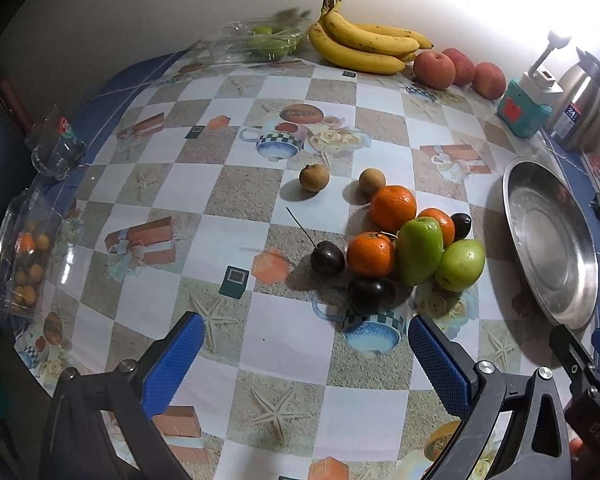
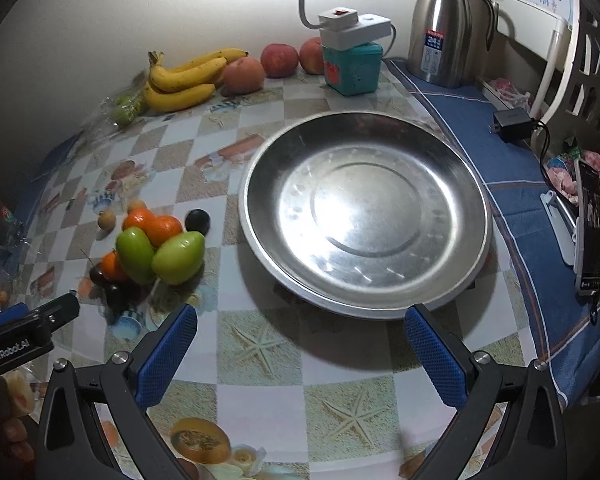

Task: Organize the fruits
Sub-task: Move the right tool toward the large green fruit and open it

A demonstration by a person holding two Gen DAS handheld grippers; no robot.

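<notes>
A pile of small fruit sits mid-table: two green fruits (image 1: pixel 420 250), three oranges (image 1: pixel 393 207), dark plums (image 1: pixel 327 257) and two brown longans (image 1: pixel 314 177). The same pile shows in the right wrist view (image 2: pixel 156 240). An empty steel plate (image 2: pixel 366 212) lies to its right, also at the left wrist view's right edge (image 1: pixel 552 240). My left gripper (image 1: pixel 304 354) is open and empty, just short of the pile. My right gripper (image 2: pixel 300 344) is open and empty in front of the plate.
Bananas (image 1: pixel 360 42), three peaches (image 1: pixel 458 68) and a clear box of green fruit (image 1: pixel 264 40) line the back wall. A teal box with a lamp (image 2: pixel 352 68), a steel thermos (image 2: pixel 446 26), a glass (image 1: pixel 56 148) and a clear fruit box (image 1: pixel 24 264) stand at the edges.
</notes>
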